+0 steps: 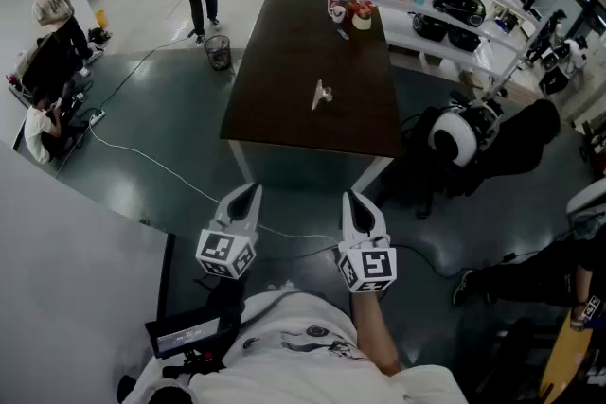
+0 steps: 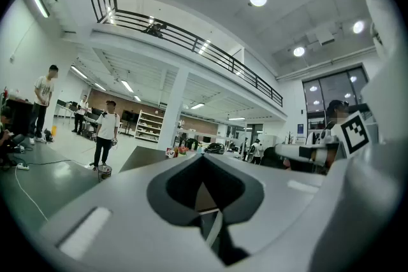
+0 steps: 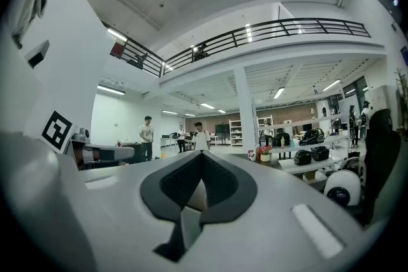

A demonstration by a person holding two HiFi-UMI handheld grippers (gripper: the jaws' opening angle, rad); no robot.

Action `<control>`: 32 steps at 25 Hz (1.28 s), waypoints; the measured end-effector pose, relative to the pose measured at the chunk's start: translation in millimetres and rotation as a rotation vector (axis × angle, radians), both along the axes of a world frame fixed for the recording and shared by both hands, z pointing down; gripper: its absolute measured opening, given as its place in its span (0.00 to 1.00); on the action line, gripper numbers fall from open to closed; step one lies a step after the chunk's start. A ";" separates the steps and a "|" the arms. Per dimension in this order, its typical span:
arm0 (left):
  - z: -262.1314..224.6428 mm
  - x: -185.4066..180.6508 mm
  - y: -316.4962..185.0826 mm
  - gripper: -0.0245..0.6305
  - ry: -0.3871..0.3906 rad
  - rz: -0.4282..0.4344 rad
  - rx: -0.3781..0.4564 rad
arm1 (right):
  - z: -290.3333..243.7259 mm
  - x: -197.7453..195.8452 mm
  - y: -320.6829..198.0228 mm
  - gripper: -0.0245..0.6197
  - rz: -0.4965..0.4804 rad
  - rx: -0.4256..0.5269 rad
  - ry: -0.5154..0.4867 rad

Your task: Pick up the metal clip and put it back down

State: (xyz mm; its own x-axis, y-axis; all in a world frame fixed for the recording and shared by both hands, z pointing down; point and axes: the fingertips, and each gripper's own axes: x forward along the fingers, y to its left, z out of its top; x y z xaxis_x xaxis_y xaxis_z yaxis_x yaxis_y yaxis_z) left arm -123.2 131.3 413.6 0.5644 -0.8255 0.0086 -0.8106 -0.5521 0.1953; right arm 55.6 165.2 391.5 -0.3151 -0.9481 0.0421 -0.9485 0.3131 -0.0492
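A long, dark brown rectangular table (image 1: 284, 52) stands on the grey floor ahead of the person. Short of its near edge and well clear of it, the left white two-jaw gripper (image 1: 248, 192) and the right white two-jaw gripper (image 1: 352, 199) are held side by side and level, each with its jaws brought together on nothing. The small, shiny silver metal clip (image 1: 322, 95) lies alone near the table's middle, slightly nearer the near edge, its narrow body pointing lengthwise. It is well apart from both grippers, ahead of the gap between them.
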 end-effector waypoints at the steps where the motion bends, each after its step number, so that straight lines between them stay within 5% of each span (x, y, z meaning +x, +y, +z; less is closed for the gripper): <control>1: 1.4 -1.0 0.9 0.03 0.000 0.000 0.000 | 1.2 -0.9 0.7 0.04 0.000 0.000 0.001; 32: 40.5 -19.6 0.1 0.03 0.055 0.077 -0.131 | 18.4 -32.1 5.5 0.04 0.057 -0.092 0.009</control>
State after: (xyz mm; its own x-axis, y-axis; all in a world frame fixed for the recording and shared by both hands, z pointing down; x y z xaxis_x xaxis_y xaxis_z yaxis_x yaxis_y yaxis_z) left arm -142.8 131.4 454.1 0.6282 -0.7739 0.0805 -0.7532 -0.5788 0.3125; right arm 23.5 170.7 410.0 -0.2599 -0.9566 0.1319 -0.9652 0.2530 -0.0670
